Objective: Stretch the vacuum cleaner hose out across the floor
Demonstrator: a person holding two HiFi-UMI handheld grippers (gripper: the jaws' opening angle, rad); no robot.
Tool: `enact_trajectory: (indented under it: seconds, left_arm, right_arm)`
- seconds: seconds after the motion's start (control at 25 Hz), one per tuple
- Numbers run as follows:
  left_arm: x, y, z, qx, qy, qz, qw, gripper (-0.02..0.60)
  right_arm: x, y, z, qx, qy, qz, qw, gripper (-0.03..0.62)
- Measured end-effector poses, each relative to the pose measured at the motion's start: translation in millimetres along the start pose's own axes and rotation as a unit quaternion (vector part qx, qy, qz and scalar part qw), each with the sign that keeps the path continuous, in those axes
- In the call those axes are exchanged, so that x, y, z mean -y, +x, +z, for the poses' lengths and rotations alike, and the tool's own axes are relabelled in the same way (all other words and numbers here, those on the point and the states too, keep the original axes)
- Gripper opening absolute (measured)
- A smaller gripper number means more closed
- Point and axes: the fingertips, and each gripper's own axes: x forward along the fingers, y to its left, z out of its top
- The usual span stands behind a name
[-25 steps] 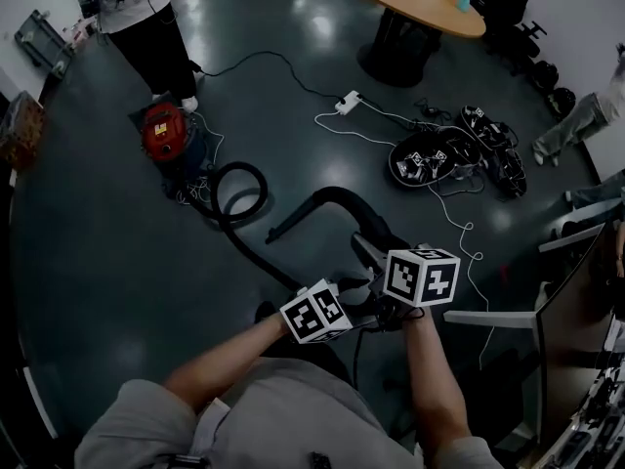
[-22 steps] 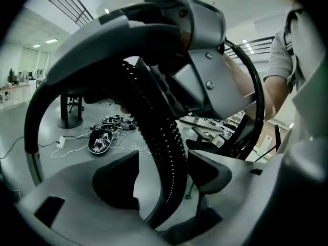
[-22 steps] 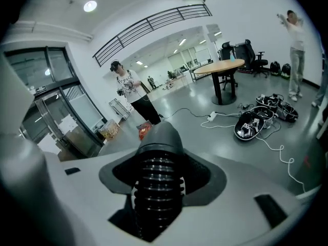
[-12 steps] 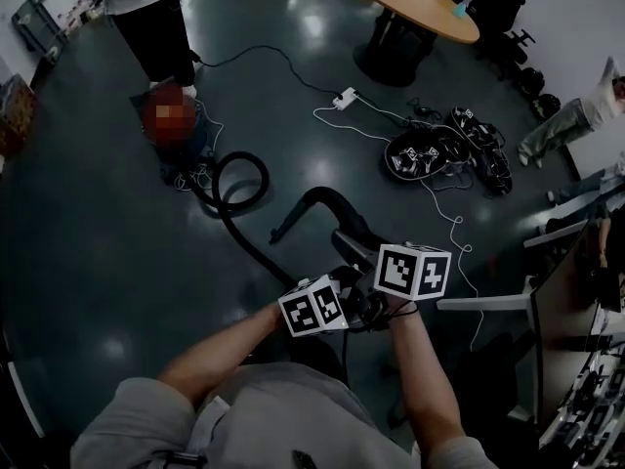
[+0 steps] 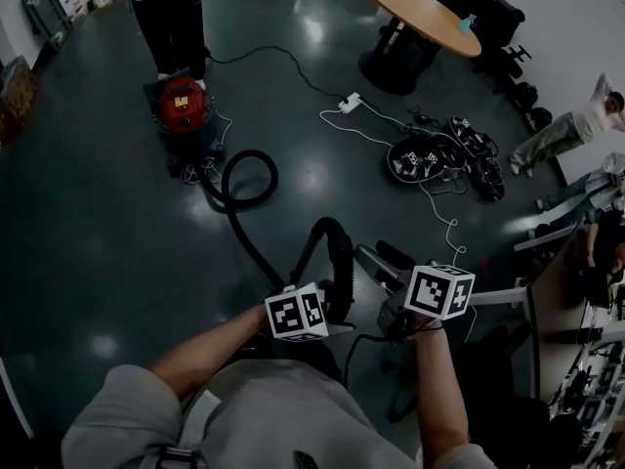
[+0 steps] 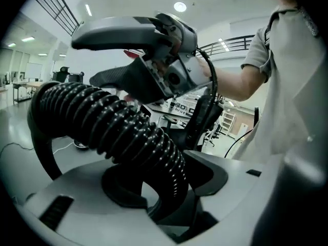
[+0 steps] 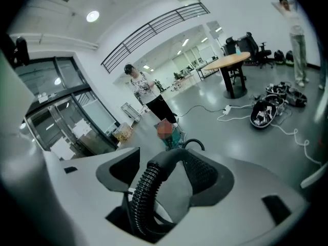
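Note:
A red vacuum cleaner stands on the dark floor at the far left. Its black ribbed hose coils once, runs toward me and arches up between my two grippers. My left gripper is shut on the hose, which passes down between its jaws. My right gripper has the hose's end part between its jaws. These jaws are opening: the hose leans on the right pad and stands off the left one. The vacuum cleaner shows far behind.
A person stands right behind the vacuum cleaner. A white power strip with cables lies mid-floor, beside a pile of black gear. A round wooden table is at the back. Another person and desks are at the right.
The hose end has come nearer to me and now stands in a tall arch between the grippers. The left jaws have narrowed onto the hose. The right gripper has shifted rightward.

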Motion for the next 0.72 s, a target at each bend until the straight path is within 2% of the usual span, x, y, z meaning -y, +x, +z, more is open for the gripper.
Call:
enact_trajectory:
  seconds: [0.08,0.16,0.2,0.28,0.36,0.4,0.56,0.6,0.72]
  left_arm:
    - [19,-7,-11,-0.010,-0.004,-0.026,0.9996,0.229]
    - [36,-11,-21,-0.022,-0.001,-0.055,0.9983,0.229]
    - [44,-13,-26,-0.029,0.002,-0.069,0.9972,0.229]
    - [59,-18,-34,-0.043,0.010,-0.094,0.9946,0.229]
    - [71,-25,-42,-0.057,0.016,-0.110,0.9922,0.229]
    - [77,-28,-46,-0.065,0.017,-0.118,0.9908,0.229]
    - [105,-39,-67,-0.114,0.026,-0.145,0.9825,0.229]
    - [113,-39,-74,-0.129,0.030,-0.149,0.9799,0.229]
    - [141,-37,-92,-0.172,0.038,-0.161,0.9710,0.229]
  right_arm:
    - [-3,-15,-8,-0.012,-0.073,-0.013,0.997,0.272]
    - [-5,-23,-30,-0.050,-0.175,-0.021,0.983,0.270]
    - [-8,-24,-44,-0.074,-0.228,-0.018,0.971,0.270]
    - [-13,-22,-71,-0.122,-0.326,-0.005,0.938,0.270]
    - [-20,-17,-95,-0.160,-0.415,0.018,0.896,0.268]
    - [-25,-15,-104,-0.173,-0.460,0.029,0.871,0.270]
    - [-40,-17,-128,-0.229,-0.616,0.060,0.751,0.270]
    - [-47,-19,-137,-0.240,-0.640,0.075,0.726,0.270]
    - [-71,-27,-168,-0.251,-0.689,0.127,0.668,0.270]
